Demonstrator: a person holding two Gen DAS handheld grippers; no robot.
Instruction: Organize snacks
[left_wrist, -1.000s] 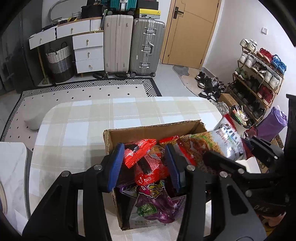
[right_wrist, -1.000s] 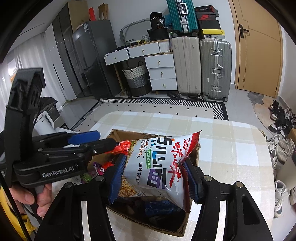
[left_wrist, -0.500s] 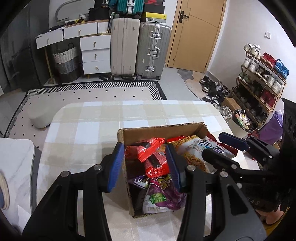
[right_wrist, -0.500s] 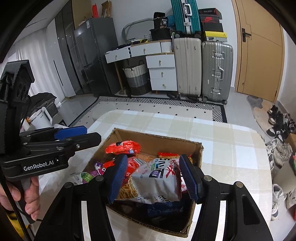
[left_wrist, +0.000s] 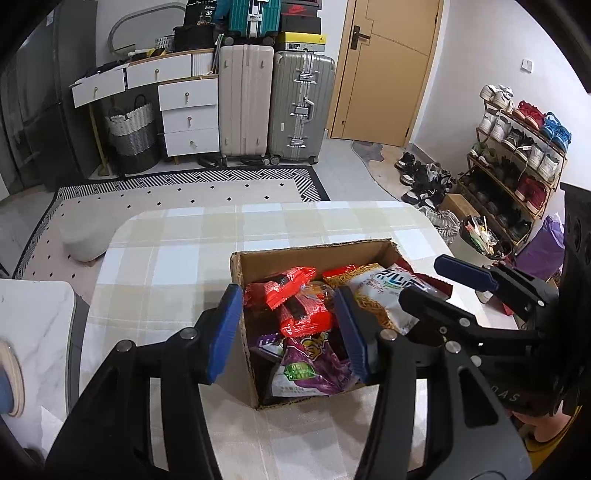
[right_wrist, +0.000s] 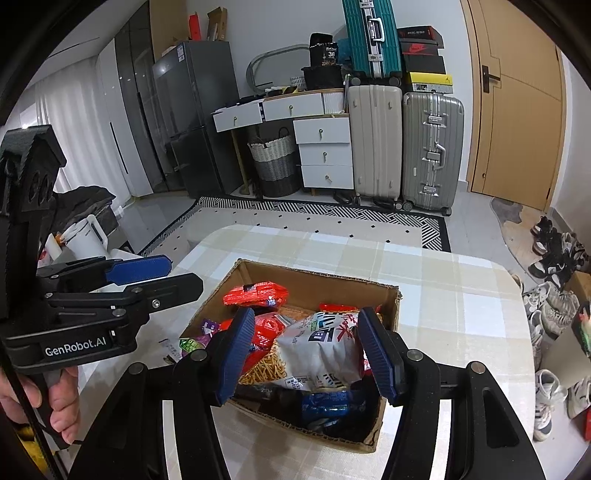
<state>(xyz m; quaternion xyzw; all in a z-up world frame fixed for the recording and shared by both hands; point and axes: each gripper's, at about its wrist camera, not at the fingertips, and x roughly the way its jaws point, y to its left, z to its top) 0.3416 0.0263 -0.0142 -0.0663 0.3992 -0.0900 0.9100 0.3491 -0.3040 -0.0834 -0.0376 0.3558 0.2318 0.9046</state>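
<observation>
An open cardboard box (left_wrist: 314, 251) (right_wrist: 317, 277) stands on the checked table (left_wrist: 184, 258), full of snack packets. Red packets (left_wrist: 280, 288) (right_wrist: 255, 293) lie at its far left. A white noodle-snack bag (left_wrist: 384, 291) (right_wrist: 317, 350) rests on top toward the right, and a purple bag (left_wrist: 314, 365) lies at the near end. My left gripper (left_wrist: 288, 328) (right_wrist: 184, 273) hovers before the box, its jaws opening with nothing between them. My right gripper (right_wrist: 306, 354) (left_wrist: 421, 278) stands open just above the white bag, which lies beyond its pads.
A person's hand (right_wrist: 55, 402) holds the left gripper's handle. A white marble surface (left_wrist: 33, 325) and a white jug (right_wrist: 86, 236) flank the table's left side. Suitcases (left_wrist: 273, 107), drawers and a shoe rack (left_wrist: 517, 158) line the room beyond.
The white bag has left the right gripper's pads and now lies in the box. The left gripper has drawn back and up from the box, and its pads stand slightly wider.
</observation>
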